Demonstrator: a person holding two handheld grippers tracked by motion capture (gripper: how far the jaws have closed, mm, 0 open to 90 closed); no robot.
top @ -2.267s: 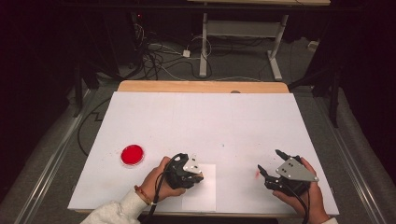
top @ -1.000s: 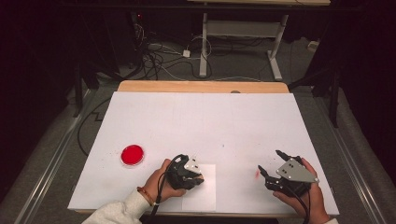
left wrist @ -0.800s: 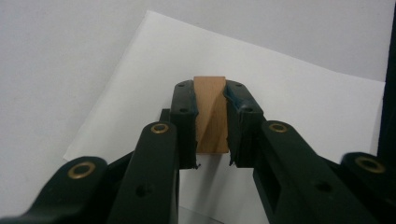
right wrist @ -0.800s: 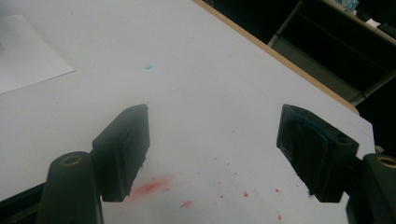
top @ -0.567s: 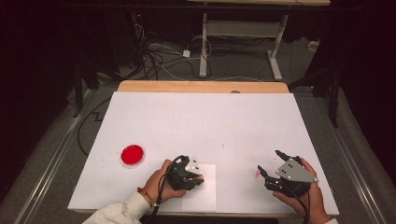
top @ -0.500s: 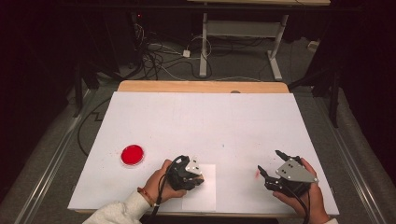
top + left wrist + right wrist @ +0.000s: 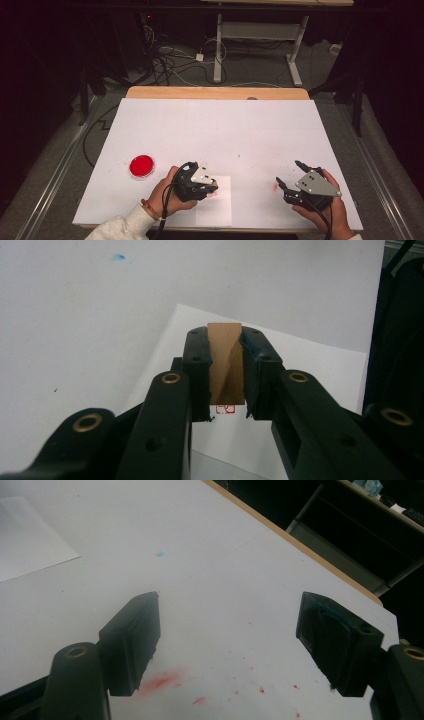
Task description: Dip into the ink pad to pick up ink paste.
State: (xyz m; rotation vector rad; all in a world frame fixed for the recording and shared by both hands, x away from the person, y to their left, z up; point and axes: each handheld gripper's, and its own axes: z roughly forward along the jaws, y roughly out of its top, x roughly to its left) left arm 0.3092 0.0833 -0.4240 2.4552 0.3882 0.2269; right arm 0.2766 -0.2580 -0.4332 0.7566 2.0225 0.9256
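Left gripper (image 7: 226,377): jaws closed tight on a small wooden stamp block (image 7: 226,362), one pad on each side face, block roughly upright with its lower end just above or barely off a white paper sheet (image 7: 300,390). A small red imprint (image 7: 225,409) shows on the sheet directly beneath the block. Right gripper (image 7: 227,645): jaws spread wide, nothing between them, held idle over the near right of the table. In the high view the left gripper (image 7: 202,182) sits over the sheet (image 7: 220,205) at the near edge, slightly left of centre; the red ink pad (image 7: 142,165) lies to its left, near but apart. Risks, as judged: the sheet is unrestrained, so a sticky lift could drag it and smear the mark; a tilted block would print unevenly or double. White table cover (image 7: 220,135) carries red ink smudges (image 7: 162,681) and a blue speck near the right gripper. Wooden edge at the far side; room beyond dark, cables on floor, a desk frame behind.
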